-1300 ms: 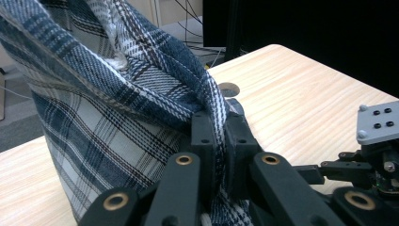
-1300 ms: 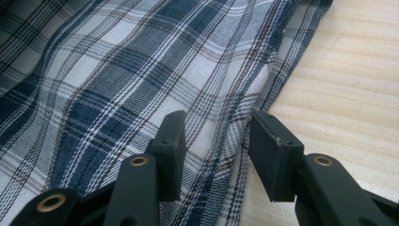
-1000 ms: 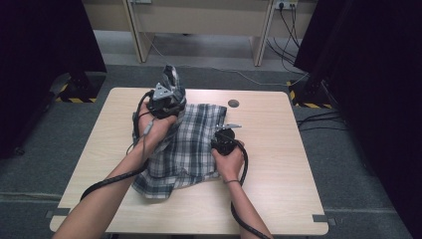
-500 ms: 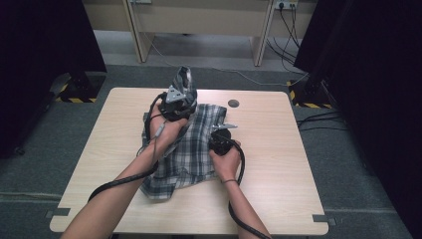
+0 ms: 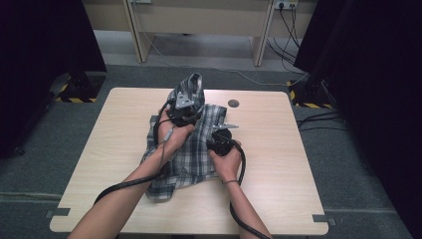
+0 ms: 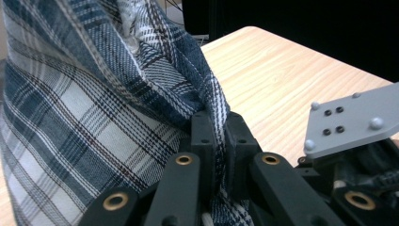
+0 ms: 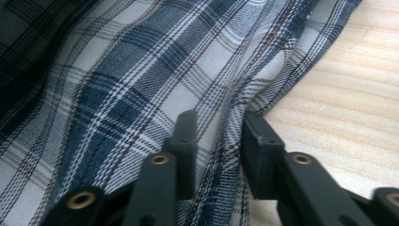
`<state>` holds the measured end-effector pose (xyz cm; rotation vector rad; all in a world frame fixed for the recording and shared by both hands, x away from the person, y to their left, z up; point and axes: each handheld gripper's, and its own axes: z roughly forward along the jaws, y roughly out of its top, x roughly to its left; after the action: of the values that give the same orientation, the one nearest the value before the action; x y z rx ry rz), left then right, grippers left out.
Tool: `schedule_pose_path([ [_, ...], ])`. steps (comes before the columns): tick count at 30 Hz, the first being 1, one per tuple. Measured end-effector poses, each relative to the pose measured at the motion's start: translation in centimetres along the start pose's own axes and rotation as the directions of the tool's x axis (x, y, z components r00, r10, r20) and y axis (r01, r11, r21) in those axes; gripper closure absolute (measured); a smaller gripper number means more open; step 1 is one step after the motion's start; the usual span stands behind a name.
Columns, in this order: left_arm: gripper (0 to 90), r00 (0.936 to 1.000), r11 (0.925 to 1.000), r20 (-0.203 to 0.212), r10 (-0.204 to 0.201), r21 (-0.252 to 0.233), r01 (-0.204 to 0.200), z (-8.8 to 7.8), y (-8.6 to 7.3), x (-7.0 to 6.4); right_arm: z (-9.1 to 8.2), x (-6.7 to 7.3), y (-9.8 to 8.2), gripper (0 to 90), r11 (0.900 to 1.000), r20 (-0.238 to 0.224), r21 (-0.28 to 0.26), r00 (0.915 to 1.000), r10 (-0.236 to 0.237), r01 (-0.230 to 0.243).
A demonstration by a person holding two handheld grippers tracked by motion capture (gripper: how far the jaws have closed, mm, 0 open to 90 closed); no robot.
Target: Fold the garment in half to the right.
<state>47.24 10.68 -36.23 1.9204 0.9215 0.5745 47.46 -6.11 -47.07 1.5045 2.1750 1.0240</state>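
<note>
Now plaid shirt (image 6: 94, 117) between left gripper (image 6: 217, 136) fingers.

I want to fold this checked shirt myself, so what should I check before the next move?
1. Left hand-held gripper pinches a fold of the checked shirt: ok.
2. Right hand-held gripper, its jaws just opening, stands apart over the cloth without pressing it: ok.
3. Shirt lies flat: not ok; one part is lifted and bunched.
4. Shirt stays on the table: ok.
5. Bare table beside the shirt for laying it out: ok.
6. Cables clear of the cloth: cannot tell.
</note>
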Motion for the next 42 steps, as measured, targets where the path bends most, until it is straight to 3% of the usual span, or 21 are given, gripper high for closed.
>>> schedule_pose_path([
  [5, 84.2, 0.9999, 0.9999, 0.002, 0.010, 0.008, -0.010, 0.5, -0.3, -0.3, -0.7, -0.5, 0.0, 58.2, 1.000, -0.011, -0.017, 0.9997, 0.022, -0.022],
  [10, 84.2, 0.9998, 0.9997, -0.001, 0.020, 0.013, -0.020, 0.8, -0.5, -0.5, -2.8, -0.9, 0.8, 53.4, 0.997, -0.023, -0.071, 0.9992, 0.031, -0.033],
  [13, 84.2, 0.9997, 0.9995, -0.003, 0.025, 0.019, -0.025, 0.9, -0.5, -0.5, -4.6, -1.2, 1.9, 50.9, 0.992, -0.040, -0.121, 0.9986, 0.034, -0.039],
  [19, 84.1, 0.9995, 0.9992, -0.006, 0.030, 0.025, -0.030, 1.0, -0.6, -0.6, -8.6, -1.2, 5.7, 43.8, 0.968, -0.097, -0.247, 0.9952, 0.011, -0.035],
  [23, 84.1, 0.9994, 0.9991, -0.006, 0.033, 0.026, -0.033, 1.1, -0.6, -0.7, -9.8, -0.5, 8.1, 38.1, 0.960, -0.126, -0.279, 0.9919, -0.022, -0.014],
  [29, 84.1, 0.9992, 0.9990, -0.004, 0.039, 0.022, -0.039, 1.2, -0.7, -0.9, -9.3, 0.7, 10.3, 35.8, 0.964, -0.140, -0.263, 0.9870, -0.079, 0.040],
  [42, 84.1, 0.9991, 0.9989, -0.004, 0.041, 0.024, -0.041, 1.1, -0.7, -1.0, -7.1, 2.5, 11.6, 36.1, 0.973, -0.106, -0.201, 0.9849, -0.137, 0.113],
])
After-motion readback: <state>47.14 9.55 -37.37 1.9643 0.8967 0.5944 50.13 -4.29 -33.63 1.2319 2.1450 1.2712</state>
